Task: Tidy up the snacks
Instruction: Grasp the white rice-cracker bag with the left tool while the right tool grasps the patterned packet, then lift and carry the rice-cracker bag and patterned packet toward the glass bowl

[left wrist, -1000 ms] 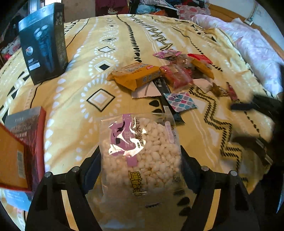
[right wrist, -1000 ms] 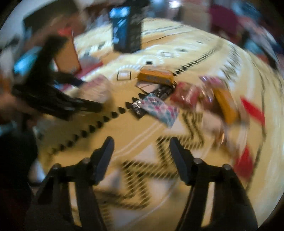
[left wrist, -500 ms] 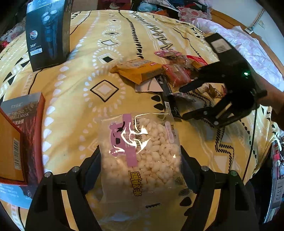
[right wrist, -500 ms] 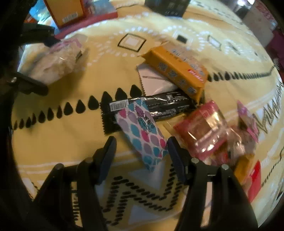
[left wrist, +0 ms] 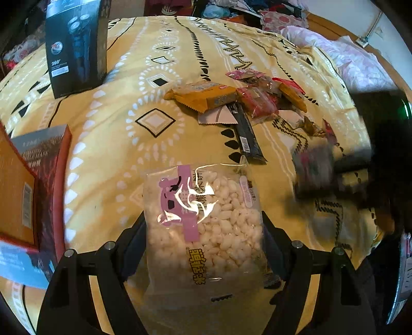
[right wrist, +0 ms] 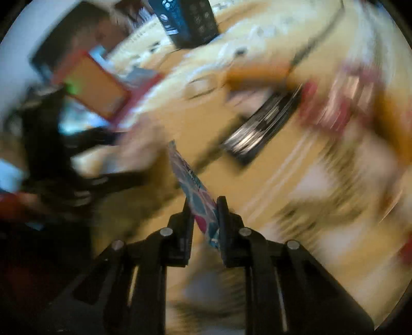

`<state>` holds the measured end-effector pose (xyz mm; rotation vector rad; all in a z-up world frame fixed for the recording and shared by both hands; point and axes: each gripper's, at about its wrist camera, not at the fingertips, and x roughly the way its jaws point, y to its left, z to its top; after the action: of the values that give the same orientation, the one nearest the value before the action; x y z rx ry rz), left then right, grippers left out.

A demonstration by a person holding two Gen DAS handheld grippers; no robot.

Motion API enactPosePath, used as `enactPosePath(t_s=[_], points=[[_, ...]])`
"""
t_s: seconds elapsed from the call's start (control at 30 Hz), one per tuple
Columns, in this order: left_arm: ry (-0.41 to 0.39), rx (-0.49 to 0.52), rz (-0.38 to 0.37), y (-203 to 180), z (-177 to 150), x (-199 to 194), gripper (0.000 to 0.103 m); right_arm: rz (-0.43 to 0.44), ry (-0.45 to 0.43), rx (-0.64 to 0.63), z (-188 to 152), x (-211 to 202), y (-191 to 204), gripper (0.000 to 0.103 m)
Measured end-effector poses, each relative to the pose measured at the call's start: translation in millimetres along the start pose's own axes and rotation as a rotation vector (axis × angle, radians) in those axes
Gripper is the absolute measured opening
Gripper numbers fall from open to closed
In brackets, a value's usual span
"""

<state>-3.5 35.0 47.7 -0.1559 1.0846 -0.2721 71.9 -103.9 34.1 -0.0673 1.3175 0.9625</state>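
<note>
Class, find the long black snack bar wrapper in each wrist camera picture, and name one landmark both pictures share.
Left wrist view: the black snack bar wrapper lies right of centre, running down from under the orange packet.
Right wrist view: the same wrapper, blurred, sits upper right of centre.
Shared landmark: the upright dark box, upper left in one, top centre in the other.

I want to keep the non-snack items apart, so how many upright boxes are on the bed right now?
2: a dark box standing at the far left of the bedspread, and an orange-and-red box at the near left edge. Others may sit out of view.
</note>
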Motion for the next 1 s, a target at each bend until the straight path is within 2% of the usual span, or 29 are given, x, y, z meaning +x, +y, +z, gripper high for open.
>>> enactPosePath(t_s=[0.03, 0.13, 0.27, 0.37, 0.57, 0.67, 0.83, 1.0], points=[[-0.006, 0.0, 0.003, -1, -1, -3, 0.08, 0.025, -0.005, 0.031, -10, 5, 5, 0.017], [-0.033, 0.009, 0.015, -5, -2, -14, 0.08, -0.08, -0.035, 0.026, -30, 11, 18, 0.017], [-0.063, 0.023, 0.046, -9, -4, -27, 0.08, -0.118, -0.156, 0.112, -44, 11, 25, 0.015], [-0.083, 0.016, 0.055, -9, -5, -37, 0.08, -0.179, -0.23, 0.13, -56, -2, 33, 0.015], [-0.122, 0.001, 0.064, -10, -8, -57, 0.08, -0.203, -0.376, 0.208, -67, -32, 34, 0.014], [-0.135, 0.007, 0.061, -14, -10, -65, 0.08, -0.219, -0.413, 0.195, -67, -46, 43, 0.014], [-0.167, 0.017, 0.066, -20, -7, -84, 0.08, -0.287, -0.426, 0.13, -65, -60, 61, 0.014], [-0.2, 0.023, 0.112, -18, -1, -105, 0.08, -0.32, -0.449, 0.098, -56, -74, 74, 0.014]])
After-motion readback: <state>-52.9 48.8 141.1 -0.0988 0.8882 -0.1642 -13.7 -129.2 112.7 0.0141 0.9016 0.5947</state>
